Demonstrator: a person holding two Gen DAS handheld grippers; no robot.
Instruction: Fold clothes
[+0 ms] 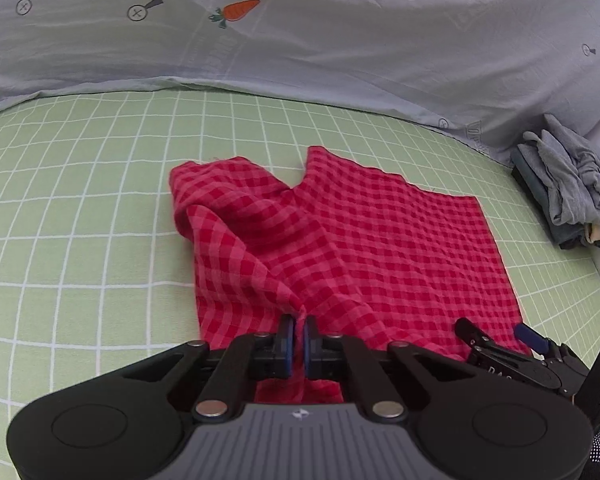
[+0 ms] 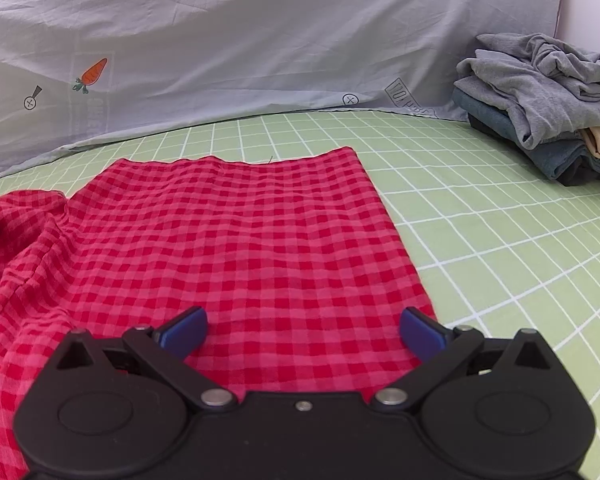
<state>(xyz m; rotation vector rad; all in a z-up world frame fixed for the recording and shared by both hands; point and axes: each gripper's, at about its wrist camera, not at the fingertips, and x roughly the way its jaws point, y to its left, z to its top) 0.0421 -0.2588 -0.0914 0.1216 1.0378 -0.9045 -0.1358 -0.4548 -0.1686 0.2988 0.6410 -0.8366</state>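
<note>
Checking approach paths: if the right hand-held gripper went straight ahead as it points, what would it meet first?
Probably the red checked cloth lying flat under the open right hand-held gripper; the pale blue printed sheet lies beyond.

Cloth (image 1: 340,248) spread on the bed (image 1: 80,220), in the middle of the left view. Bunched up at its left side, flat at its right. Left gripper (image 1: 299,338) at bottom middle, pinching the cloth's near edge. Right gripper (image 2: 302,330) over the cloth's near right corner, wide apart, at the bottom of the right view. Blanket (image 1: 300,40) behind the cloth, across the top. Pile of clothes (image 2: 540,108) on the bed, far right.
</note>
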